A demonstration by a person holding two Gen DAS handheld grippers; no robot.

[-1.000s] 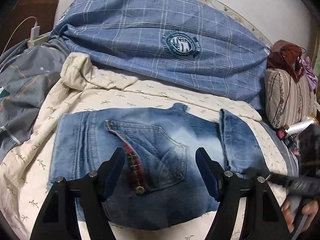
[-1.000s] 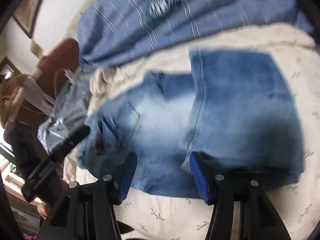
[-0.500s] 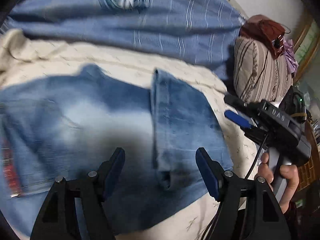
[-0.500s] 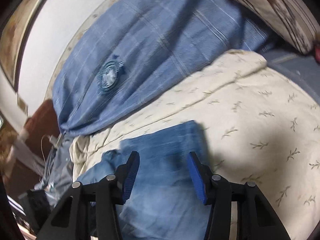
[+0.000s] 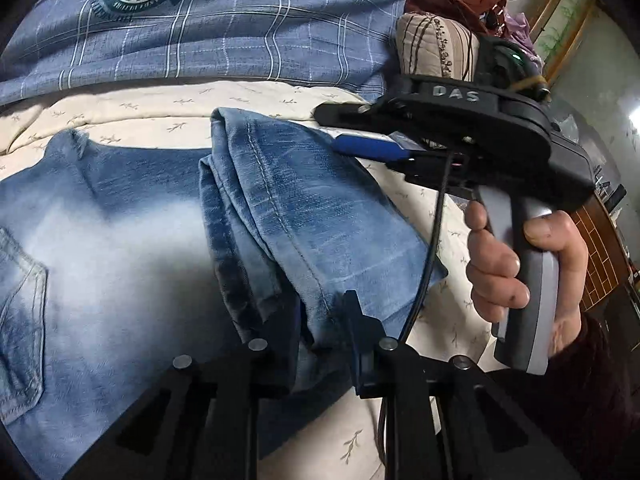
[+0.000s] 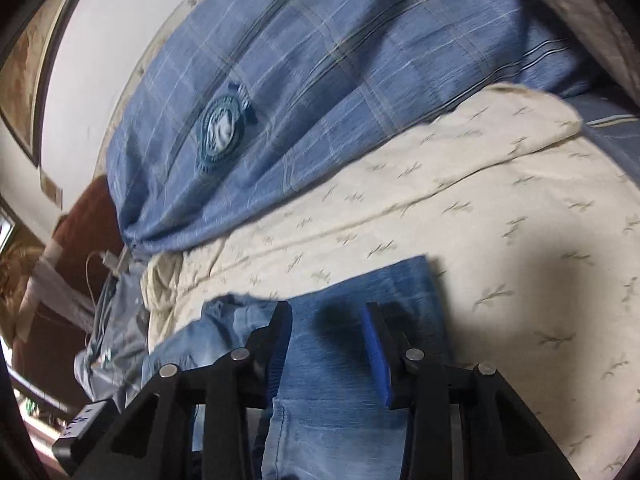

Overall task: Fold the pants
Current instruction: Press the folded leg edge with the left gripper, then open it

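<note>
Faded blue jeans (image 5: 120, 240) lie flat on the cream bed sheet (image 5: 160, 108), with the leg part (image 5: 320, 208) folded over on the right. My left gripper (image 5: 320, 312) is at the near edge of that folded leg. Its jaws are closing and pinch the bunched denim; the left finger is hidden under cloth. My right gripper (image 5: 332, 128), held by a hand (image 5: 500, 272), reaches the fold's far edge. In the right wrist view the right gripper (image 6: 326, 320) straddles the flat jeans (image 6: 332, 420), jaws closing but still apart.
A blue plaid duvet (image 5: 240, 20) is piled along the far side of the bed. A striped pillow (image 5: 432, 40) with a brown bag on it sits at the right. A grey garment (image 6: 116, 320) and a charger cable (image 6: 108, 258) lie at the left.
The left gripper swung right from the pocket area to the folded leg and closed on its near edge. The right gripper moved to the fold's far edge, its jaws narrowing.
</note>
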